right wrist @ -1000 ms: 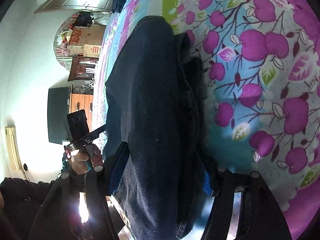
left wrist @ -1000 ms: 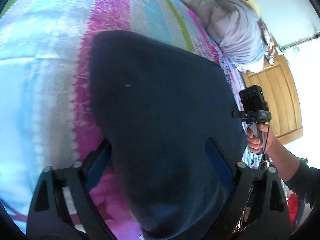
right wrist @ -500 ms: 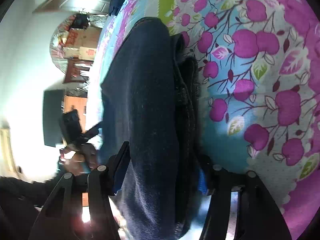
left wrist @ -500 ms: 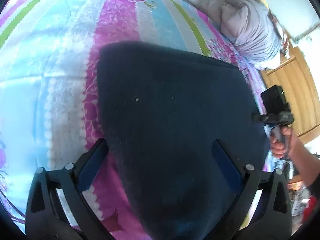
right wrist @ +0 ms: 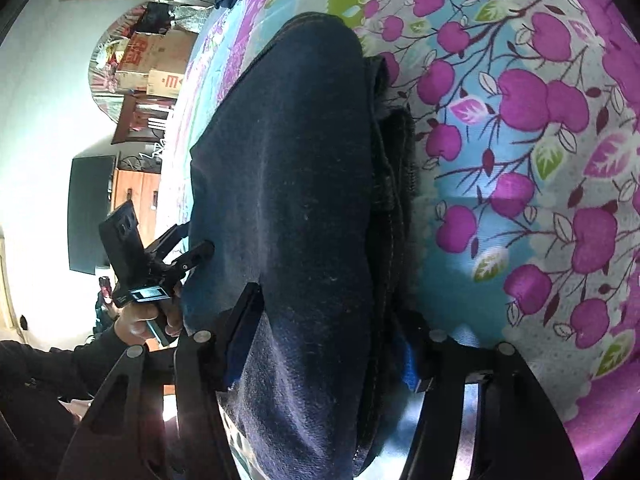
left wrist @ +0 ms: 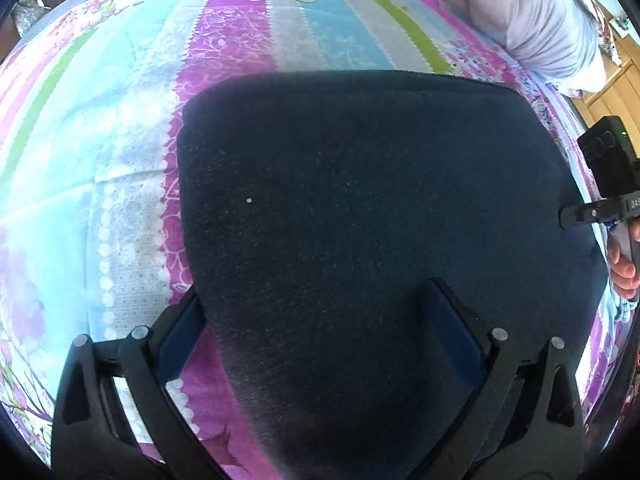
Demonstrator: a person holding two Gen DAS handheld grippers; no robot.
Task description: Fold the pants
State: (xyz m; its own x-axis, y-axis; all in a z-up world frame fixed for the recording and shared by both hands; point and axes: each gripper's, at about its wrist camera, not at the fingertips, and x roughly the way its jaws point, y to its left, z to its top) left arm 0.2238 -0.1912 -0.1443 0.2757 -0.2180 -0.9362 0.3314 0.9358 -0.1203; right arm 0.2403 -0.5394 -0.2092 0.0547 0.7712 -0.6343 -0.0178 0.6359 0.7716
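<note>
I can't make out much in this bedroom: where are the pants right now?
The dark pants lie folded on the patterned bedspread, filling the middle of both views, with the grey pillow beyond them at upper right in the left view.

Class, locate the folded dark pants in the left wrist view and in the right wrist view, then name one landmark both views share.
Left wrist view: the dark pants fill the centre, reaching down between the left gripper fingers.
Right wrist view: the pants run top to bottom, left of centre, between the right gripper fingers.
Shared landmark: the flowered bedsheet under the pants.
</note>
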